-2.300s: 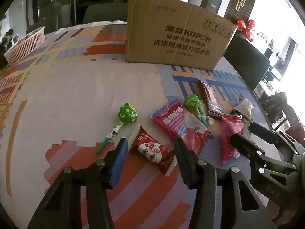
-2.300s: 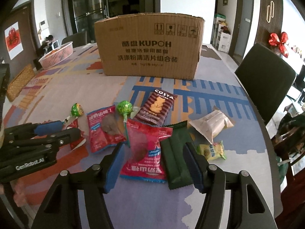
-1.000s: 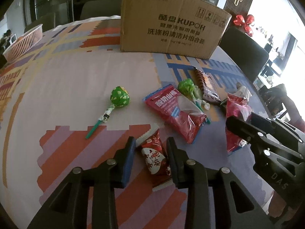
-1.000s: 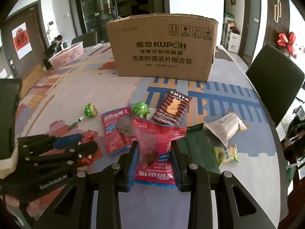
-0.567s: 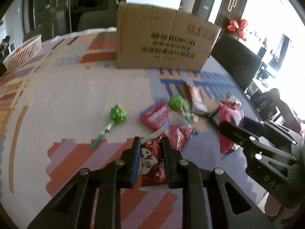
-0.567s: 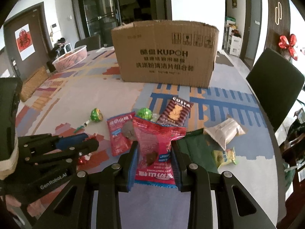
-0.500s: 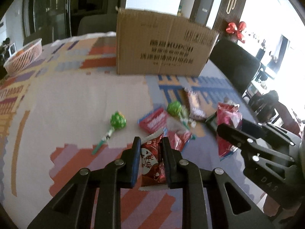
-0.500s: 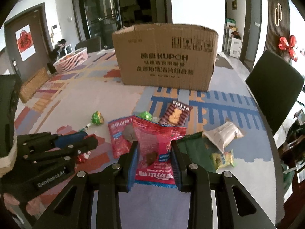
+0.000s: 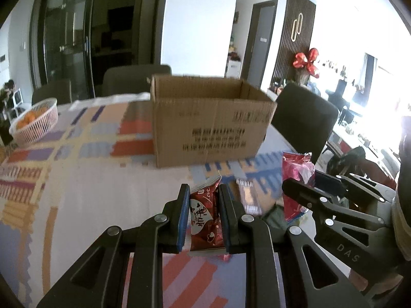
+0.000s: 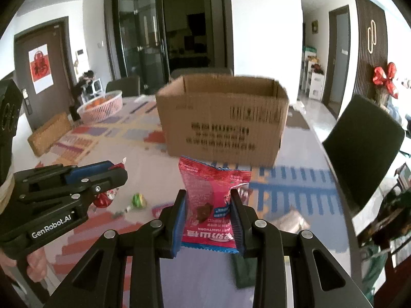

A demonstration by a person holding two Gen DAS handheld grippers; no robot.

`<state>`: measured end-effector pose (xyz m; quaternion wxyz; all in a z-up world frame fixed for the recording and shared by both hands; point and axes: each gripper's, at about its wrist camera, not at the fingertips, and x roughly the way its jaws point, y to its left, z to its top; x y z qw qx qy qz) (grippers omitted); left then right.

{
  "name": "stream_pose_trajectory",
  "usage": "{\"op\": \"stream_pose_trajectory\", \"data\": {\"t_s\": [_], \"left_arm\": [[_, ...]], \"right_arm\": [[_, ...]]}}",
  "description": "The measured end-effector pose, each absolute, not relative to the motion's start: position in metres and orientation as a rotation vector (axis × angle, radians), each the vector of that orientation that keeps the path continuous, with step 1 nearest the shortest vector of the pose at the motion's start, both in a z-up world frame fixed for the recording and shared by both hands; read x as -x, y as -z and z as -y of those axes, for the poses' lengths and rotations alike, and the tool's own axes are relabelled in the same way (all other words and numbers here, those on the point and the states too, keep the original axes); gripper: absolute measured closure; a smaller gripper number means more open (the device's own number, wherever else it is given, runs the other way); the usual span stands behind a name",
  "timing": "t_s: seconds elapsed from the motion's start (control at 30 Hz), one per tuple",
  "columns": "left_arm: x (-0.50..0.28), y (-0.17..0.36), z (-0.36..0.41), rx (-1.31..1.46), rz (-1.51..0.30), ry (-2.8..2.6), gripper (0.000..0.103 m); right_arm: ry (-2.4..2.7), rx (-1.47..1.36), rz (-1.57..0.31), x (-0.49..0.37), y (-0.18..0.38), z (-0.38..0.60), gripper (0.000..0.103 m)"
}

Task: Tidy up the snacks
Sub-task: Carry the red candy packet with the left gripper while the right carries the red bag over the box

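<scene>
Tablecloth (image 9: 90,179); "HAWTHORN" packet (image 10: 210,205) gripped.

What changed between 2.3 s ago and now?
Both tools closed on packets and lifted them toward the cardboard box. The left tool, open then, now clamps the small red candy packet; the right tool now clamps the pink hawthorn packet. Both views have risen, so the box's open top shows. The green lollipop and box stayed put.
</scene>
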<state>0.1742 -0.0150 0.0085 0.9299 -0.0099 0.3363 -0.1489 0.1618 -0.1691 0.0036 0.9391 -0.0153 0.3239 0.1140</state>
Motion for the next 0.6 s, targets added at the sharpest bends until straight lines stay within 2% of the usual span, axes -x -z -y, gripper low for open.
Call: {"op": "stream_pose_trajectory", "data": {"t_s": [0.6], "left_arm": [[-0.232, -0.079, 0.020, -0.045, -0.563, 0.294, 0.081]], "right_arm": [[-0.239, 0.103, -0.507, -0.217, -0.074, 0.168, 0.070]]}}
